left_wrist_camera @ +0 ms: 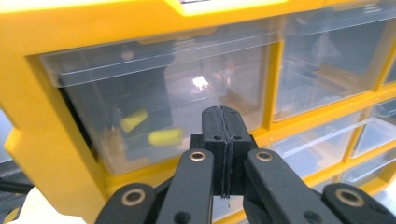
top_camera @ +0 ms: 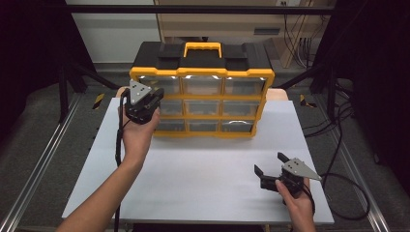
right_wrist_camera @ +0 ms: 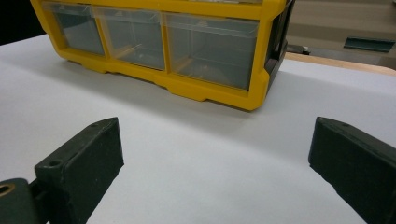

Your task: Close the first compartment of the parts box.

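The left gripper (top_camera: pixel 146 100) is up against the far-left corner of the organizer (top_camera: pixel 202 92), jaws pressed together with nothing between them, tips right at the front of the top-left drawer (left_wrist_camera: pixel 163 98). Two yellow bits (left_wrist_camera: pixel 164 136) sit inside that drawer, behind the clear plastic. The right gripper (top_camera: pixel 270 163) sits on the near right of the white table (top_camera: pixel 203 169), well apart from the organizer, jaws wide apart and empty. Nothing lies between it and the drawers. The organizer is yellow-framed with a black top, a yellow handle (top_camera: pixel 203 47) and three rows of clear drawers.
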Demonstrator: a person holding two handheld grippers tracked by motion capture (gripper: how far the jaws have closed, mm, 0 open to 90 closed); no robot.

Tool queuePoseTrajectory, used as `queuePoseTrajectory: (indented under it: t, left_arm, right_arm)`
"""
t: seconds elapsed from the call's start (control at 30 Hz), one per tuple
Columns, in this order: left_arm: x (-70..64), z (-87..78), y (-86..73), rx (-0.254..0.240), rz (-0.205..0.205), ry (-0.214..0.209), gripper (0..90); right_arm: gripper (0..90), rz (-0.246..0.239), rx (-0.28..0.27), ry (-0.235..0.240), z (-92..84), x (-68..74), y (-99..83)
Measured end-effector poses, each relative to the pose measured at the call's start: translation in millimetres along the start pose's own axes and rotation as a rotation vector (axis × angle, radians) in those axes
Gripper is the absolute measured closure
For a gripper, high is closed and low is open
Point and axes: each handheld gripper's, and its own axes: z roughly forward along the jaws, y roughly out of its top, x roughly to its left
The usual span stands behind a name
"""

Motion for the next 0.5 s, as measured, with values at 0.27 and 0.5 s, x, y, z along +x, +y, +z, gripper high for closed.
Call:
queuePoseTrajectory:
  t: [0.27,0.5]
  left_arm:
    - [-6.4,-7.5,-2.4,-0.039,0.009,-0.007,87.8]
    - [-6.0,-11.6,-4.7,-0.062,0.007,-0.006,75.3]
  right_arm:
    - [3.5,-0.004,0.000,0.003,0.3,-0.2,-0.5]
    - [3.5,-0.002,0.005,0.005,0.8,1.5,-0.6]
